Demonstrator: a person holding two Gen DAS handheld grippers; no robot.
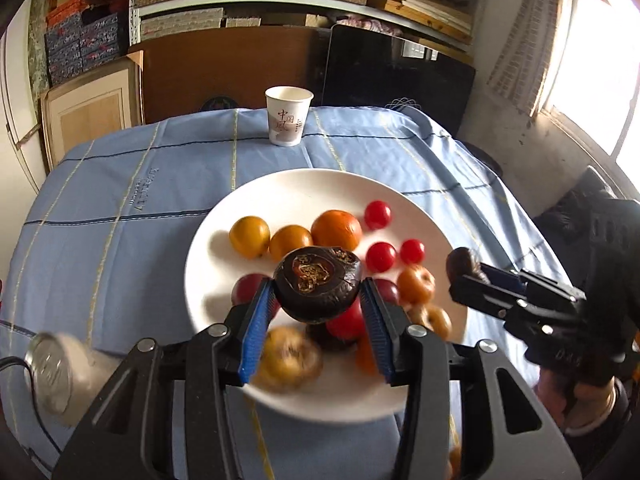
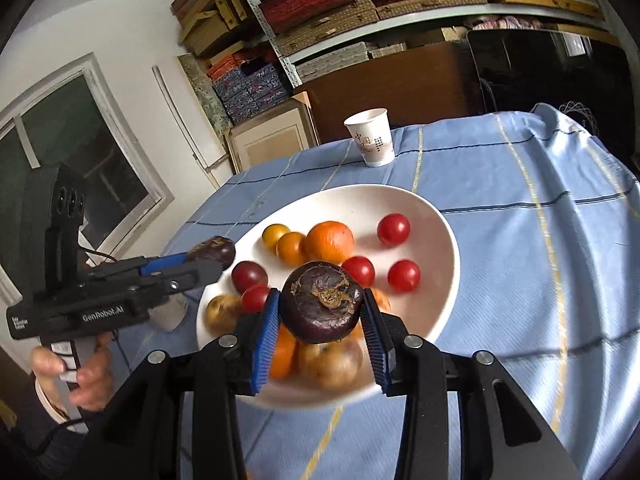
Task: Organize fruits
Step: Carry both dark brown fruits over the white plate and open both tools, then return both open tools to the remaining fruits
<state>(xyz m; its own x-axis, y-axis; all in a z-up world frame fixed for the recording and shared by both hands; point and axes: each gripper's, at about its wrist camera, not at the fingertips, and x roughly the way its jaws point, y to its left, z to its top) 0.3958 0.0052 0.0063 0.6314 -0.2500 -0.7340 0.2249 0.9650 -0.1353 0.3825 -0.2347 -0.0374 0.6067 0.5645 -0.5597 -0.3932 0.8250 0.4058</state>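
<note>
While the left gripper (image 1: 318, 312) pinches one dark round fruit (image 1: 318, 288) and the right gripper (image 2: 320, 330) pinches another (image 2: 322, 302), both over the white plate (image 1: 280, 188) (already full of fruit), I think only these two still need setting down.

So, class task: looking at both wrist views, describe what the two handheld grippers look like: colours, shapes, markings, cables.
Both grippers are black, with angular linkage arms joined by silver pivot bolts and two fingers faced with ribbed blue pads. The left gripper has a pistol-style handle, white "GenRobot.AI" lettering on its side and a dark cable trailing beneath. The right gripper looks the same build.
</note>
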